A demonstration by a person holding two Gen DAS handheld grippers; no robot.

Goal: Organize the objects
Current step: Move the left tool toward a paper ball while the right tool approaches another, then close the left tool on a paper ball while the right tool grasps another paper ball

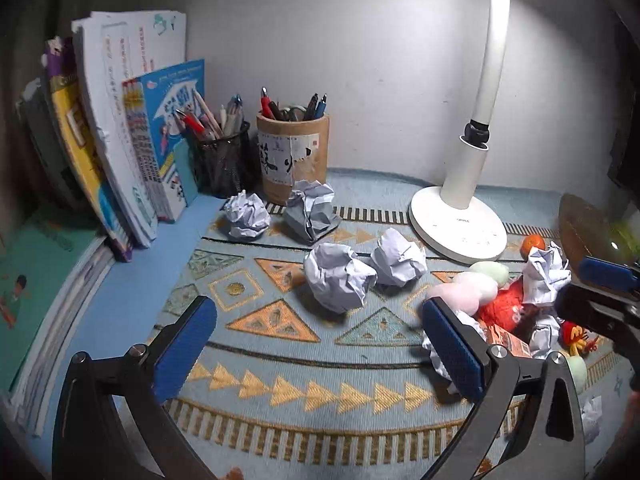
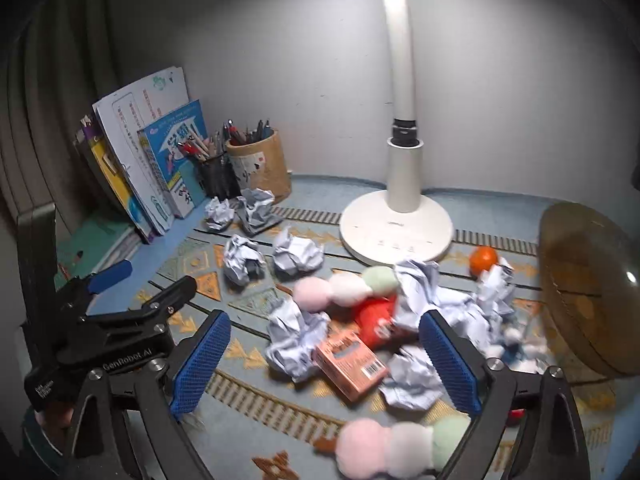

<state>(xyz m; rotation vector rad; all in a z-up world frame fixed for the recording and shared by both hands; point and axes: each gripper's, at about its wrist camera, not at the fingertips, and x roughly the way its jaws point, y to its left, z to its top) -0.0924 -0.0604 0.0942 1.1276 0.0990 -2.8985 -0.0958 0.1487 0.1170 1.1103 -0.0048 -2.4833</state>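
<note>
Several crumpled paper balls (image 1: 339, 276) (image 2: 243, 257) lie on the patterned mat (image 1: 280, 392). A pile to the right holds a pink box (image 2: 352, 364), a red pouch (image 2: 376, 316), a pink-white-green plush skewer (image 2: 346, 288), a second one (image 2: 400, 440) and an orange ball (image 2: 483, 259). My left gripper (image 1: 320, 344) is open and empty above the mat, short of the paper balls. My right gripper (image 2: 326, 364) is open, its blue pads either side of the pink box and above it.
Books (image 1: 120, 140) lean at the back left beside a mesh pen cup (image 1: 224, 156) and a brown pen holder (image 1: 294, 156). A white desk lamp base (image 1: 458, 220) stands at the back. A round wooden bowl (image 2: 588, 296) sits on the right.
</note>
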